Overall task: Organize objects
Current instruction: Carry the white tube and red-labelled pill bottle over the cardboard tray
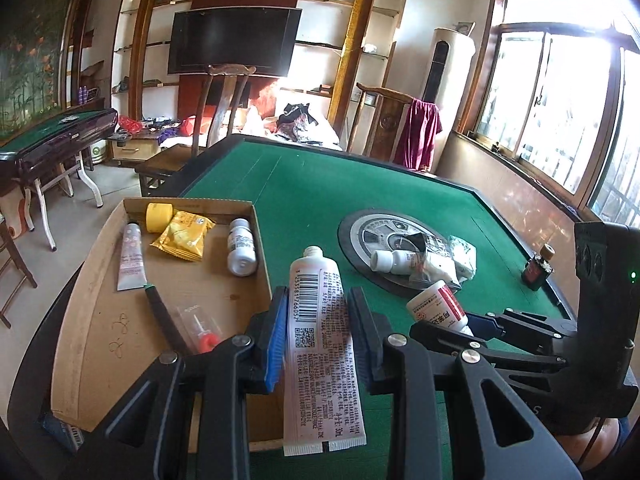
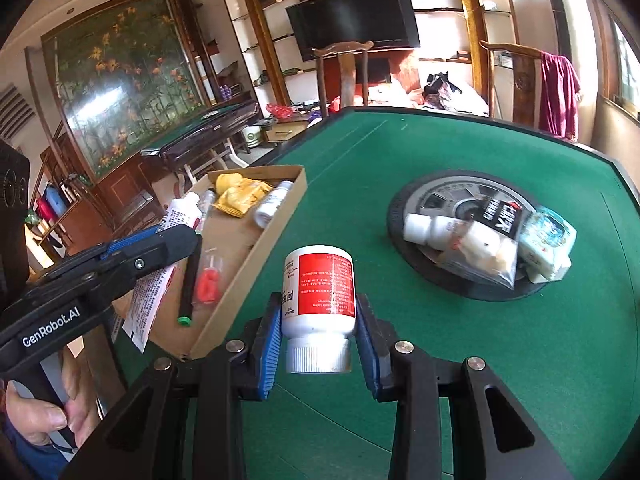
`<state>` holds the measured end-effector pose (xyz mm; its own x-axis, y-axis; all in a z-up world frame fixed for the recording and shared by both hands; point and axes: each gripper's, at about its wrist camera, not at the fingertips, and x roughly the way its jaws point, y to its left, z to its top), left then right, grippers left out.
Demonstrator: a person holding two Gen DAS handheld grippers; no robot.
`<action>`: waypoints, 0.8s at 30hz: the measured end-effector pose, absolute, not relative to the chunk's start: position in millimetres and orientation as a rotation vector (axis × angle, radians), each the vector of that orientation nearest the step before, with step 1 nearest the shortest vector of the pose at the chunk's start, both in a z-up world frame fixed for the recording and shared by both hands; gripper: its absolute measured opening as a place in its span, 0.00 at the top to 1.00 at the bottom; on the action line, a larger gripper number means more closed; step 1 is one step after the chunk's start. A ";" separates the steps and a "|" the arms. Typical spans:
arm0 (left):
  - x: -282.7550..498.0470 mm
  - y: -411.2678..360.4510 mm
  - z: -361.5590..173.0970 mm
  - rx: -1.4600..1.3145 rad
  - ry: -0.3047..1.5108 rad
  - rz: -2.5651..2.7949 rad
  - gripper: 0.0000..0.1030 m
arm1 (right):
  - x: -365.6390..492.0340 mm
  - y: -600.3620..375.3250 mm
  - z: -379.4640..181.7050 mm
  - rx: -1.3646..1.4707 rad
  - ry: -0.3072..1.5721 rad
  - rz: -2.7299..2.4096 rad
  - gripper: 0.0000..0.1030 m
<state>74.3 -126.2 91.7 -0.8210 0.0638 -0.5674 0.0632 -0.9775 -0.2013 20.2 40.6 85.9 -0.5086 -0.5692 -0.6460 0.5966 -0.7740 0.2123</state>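
- Right gripper (image 2: 318, 340) clamped on white bottle with red label (image 2: 319, 294), cap toward camera.
- Left gripper (image 2: 160, 242) at left, gripping white tube (image 2: 154, 292) over cardboard tray (image 2: 256, 276).
- Pile of packets (image 2: 490, 240) on round disc (image 2: 404, 208) of green table (image 2: 520, 352).

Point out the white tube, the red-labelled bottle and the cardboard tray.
white tube (image 1: 320, 320): left wrist view, printed body.
red-labelled bottle (image 2: 326, 286): right wrist view, red label.
cardboard tray (image 1: 100, 320): left wrist view, bare floor.

Home living room: television (image 1: 234, 42), mahjong table (image 1: 360, 184)
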 end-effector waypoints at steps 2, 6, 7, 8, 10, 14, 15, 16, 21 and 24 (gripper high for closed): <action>78.1 -136.5 92.0 -0.934 -0.358 2.991 0.72 | 22.1 34.3 88.3 0.943 0.060 -2.259 0.64; 84.8 -156.7 91.0 -0.932 -0.401 3.018 0.72 | 24.2 11.0 91.1 0.938 0.093 -2.220 0.64; 86.8 -162.8 90.1 -0.933 -0.415 3.027 0.72 | 24.9 5.8 91.4 0.936 0.103 -2.211 0.64; 89.0 -168.8 89.1 -0.934 -0.431 3.036 0.72 | 25.6 -0.2 91.6 0.934 0.112 -2.204 0.64; 92.1 -180.1 86.4 -0.946 -0.450 3.047 0.72 | 27.8 -16.6 91.8 0.928 0.130 -2.178 0.64; 100.4 -204.3 79.6 -0.964 -0.495 3.077 0.72 | 31.4 -44.6 88.4 0.931 0.159 -2.134 0.64; 102.3 -211.4 77.7 -0.971 -0.512 3.088 0.72 | 32.3 -51.1 87.0 0.935 0.165 -2.121 0.64; 103.3 -216.4 76.3 -0.977 -0.522 3.091 0.72 | 33.1 -58.5 85.2 0.938 0.170 -2.107 0.64; 107.2 -242.9 65.7 -1.017 -0.573 3.117 0.72 | 37.2 -87.0 73.2 0.966 0.190 -2.046 0.64; 107.6 -253.0 58.8 -1.048 -0.594 3.122 0.72 | 40.4 -98.1 65.3 0.982 0.199 -2.017 0.64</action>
<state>107.6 -253.0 58.8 -0.7850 -0.0797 -0.6143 0.2997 -0.9168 -0.2640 40.4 -98.1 65.3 -0.3201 -0.6327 -0.7051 0.7584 -0.6172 0.2096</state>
